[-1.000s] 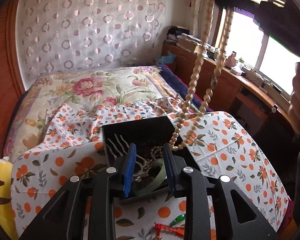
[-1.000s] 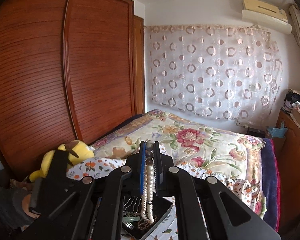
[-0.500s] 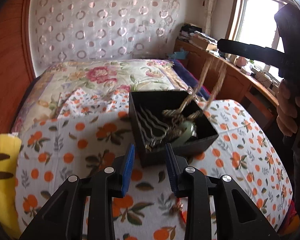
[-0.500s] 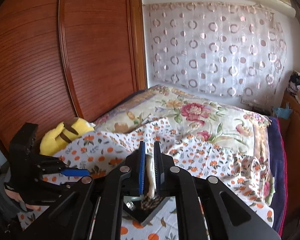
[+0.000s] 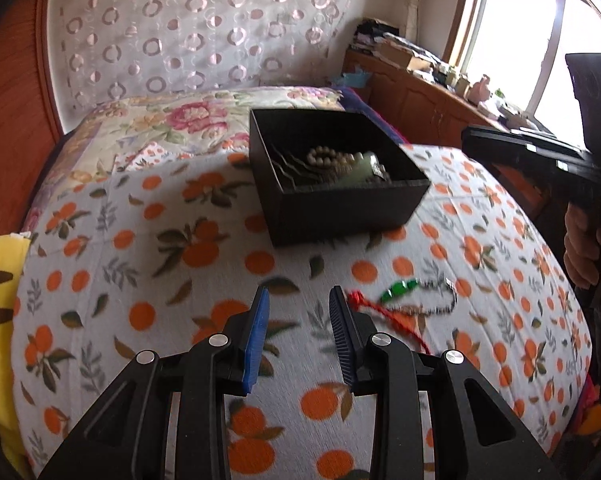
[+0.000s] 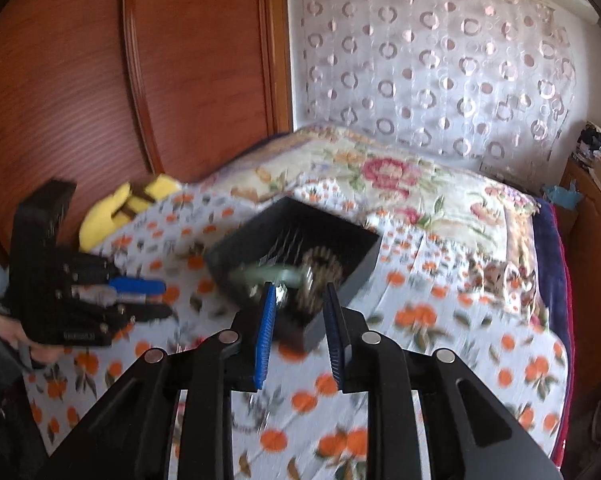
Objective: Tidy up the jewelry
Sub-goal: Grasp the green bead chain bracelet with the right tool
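both our tongs are open and empty, so next we pick up the red string bracelet (image 5: 384, 314) for the black box (image 5: 340, 200).

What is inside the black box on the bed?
Inside the black box lie a string of pale beads, a pale green piece and metal hairpins. Anything beneath them is hidden.

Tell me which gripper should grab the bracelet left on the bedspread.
Left. The left gripper is open and empty just beside the bracelet. The right gripper, also open, points at the black box, farther away.
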Motion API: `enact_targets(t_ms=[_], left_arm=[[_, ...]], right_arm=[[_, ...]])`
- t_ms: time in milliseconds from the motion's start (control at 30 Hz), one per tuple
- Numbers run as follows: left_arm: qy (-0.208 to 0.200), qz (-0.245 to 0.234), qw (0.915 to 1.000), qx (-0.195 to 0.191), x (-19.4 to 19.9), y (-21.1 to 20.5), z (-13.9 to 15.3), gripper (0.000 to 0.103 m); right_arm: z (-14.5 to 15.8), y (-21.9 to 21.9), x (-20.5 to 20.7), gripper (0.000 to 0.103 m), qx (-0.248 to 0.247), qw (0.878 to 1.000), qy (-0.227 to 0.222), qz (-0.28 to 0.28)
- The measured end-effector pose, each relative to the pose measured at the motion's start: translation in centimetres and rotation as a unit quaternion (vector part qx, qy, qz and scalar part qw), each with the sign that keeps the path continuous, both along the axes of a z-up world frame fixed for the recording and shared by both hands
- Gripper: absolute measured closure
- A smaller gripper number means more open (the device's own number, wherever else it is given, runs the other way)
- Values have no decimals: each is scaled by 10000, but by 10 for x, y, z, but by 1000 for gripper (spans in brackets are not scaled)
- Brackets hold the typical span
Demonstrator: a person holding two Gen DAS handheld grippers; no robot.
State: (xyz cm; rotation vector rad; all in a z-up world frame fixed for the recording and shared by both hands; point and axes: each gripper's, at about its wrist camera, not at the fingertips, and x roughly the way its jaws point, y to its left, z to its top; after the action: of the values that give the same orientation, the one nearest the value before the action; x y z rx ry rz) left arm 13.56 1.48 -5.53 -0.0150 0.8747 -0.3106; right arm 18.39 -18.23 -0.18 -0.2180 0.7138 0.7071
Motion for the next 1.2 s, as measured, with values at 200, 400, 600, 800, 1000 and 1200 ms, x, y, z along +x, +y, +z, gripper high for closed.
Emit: enact_targets(t_ms=[200, 400, 600, 800, 1000, 1200], left_arm=[[156, -156, 9997, 70, -6, -9, -10, 74], [210, -243, 9994, 83, -14, -19, -14, 71], [265, -274, 9992, 116, -20, -21, -17, 69], [274, -270, 9992, 110, -22, -20, -18, 68], [278, -305, 9991, 78, -24, -22, -16, 68], [265, -309, 9991, 70, -28, -25, -16, 68]], right_arm=[[-34, 3, -15, 77, -173, 9990, 394, 79], [-55, 19, -24, 77, -345, 9969, 608, 352], [-67, 28, -26, 77, -494, 9946, 752, 510], [-77, 27, -30, 98, -804, 9939, 602, 463], [-72, 0, -24, 102, -562, 9961, 663, 151], [-61, -21, -23, 102, -270, 9974, 667, -62]])
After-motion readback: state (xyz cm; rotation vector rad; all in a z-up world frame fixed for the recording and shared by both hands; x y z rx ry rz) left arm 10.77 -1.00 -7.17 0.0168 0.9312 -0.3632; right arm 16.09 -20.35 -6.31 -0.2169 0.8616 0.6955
